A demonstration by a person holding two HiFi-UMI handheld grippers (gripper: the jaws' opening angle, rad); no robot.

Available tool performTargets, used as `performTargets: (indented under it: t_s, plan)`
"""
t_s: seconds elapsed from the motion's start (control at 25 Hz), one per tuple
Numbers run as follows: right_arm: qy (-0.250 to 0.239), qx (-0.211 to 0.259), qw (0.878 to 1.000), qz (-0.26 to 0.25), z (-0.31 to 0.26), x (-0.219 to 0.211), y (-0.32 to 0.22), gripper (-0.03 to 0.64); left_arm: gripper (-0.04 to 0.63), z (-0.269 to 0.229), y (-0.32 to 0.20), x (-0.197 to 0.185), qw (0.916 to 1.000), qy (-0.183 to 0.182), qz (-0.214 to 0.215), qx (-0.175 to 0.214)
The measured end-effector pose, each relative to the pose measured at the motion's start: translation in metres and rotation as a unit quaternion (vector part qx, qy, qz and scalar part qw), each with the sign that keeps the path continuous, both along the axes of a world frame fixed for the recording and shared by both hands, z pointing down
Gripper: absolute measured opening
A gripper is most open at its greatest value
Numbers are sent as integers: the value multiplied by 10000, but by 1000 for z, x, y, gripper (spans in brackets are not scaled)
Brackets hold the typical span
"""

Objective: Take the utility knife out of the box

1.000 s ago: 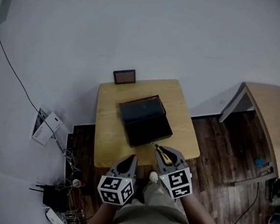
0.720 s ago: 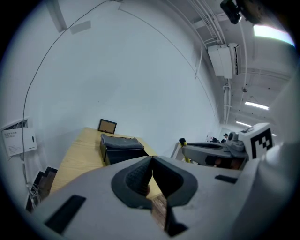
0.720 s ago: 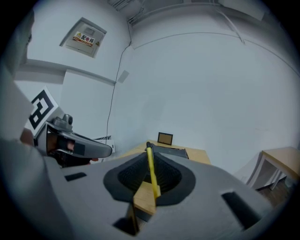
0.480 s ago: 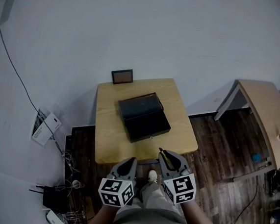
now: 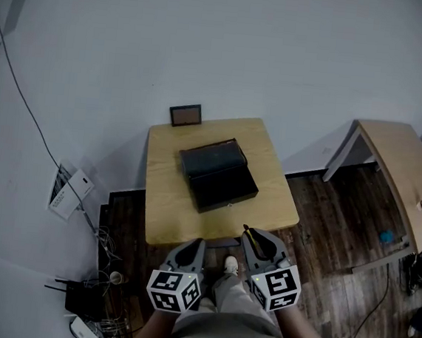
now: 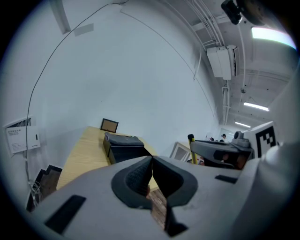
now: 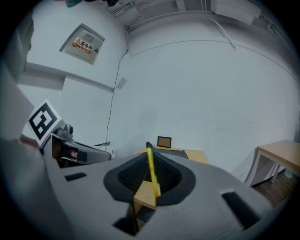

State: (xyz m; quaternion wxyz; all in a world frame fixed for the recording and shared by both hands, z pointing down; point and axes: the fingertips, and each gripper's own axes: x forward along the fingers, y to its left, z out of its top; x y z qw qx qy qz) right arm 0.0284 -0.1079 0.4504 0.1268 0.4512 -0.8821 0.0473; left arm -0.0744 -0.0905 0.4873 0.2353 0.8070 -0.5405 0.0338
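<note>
Here's the right gripper (image 5: 252, 239) just off the near edge of the bench (image 5: 164, 205), and its fingers are clamped on the utility knife (image 5: 247, 230) - a slim yellow handle with a dark tip poking out ahead of them. The right gripper view confirms it: the yellow utility knife (image 7: 151, 171) runs straight up the middle of the right gripper (image 7: 148, 152), pinched between the two ribbed dark pads. So the knife is out of the box (image 5: 218, 176) and well apart from it, up in the air.

The box, black, sits mid-bench with what looks like its lid swung back toward the wall. Behind it, a small dark picture frame (image 5: 186, 115) leans at the wall.

Over to the left gripper (image 5: 194, 246), beside the right one - in its own view the left gripper (image 6: 151, 159) has its fingers pressed together, nothing between them. Beyond them the box (image 6: 123, 145) shows on the pale wood.

Writing now. Each gripper's cube carries black-and-white square markers. High on the wall in the right gripper view hangs a panel with a label (image 7: 82, 44) in red characters, which appear to read 配电箱. A white printed sheet (image 6: 21, 136) on the wall in the left gripper view is too small to read.

A second table (image 5: 397, 164) stands off to the right on the dark wooden floor (image 5: 323, 235).
</note>
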Motion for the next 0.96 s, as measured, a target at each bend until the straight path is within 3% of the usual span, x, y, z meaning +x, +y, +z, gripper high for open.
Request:
performTargets:
  t_s: [0.96]
  plan:
    - [-134,133,9998,-58,-10,-6,-16,38,5,3,-18,0,10000,54,-27,-57]
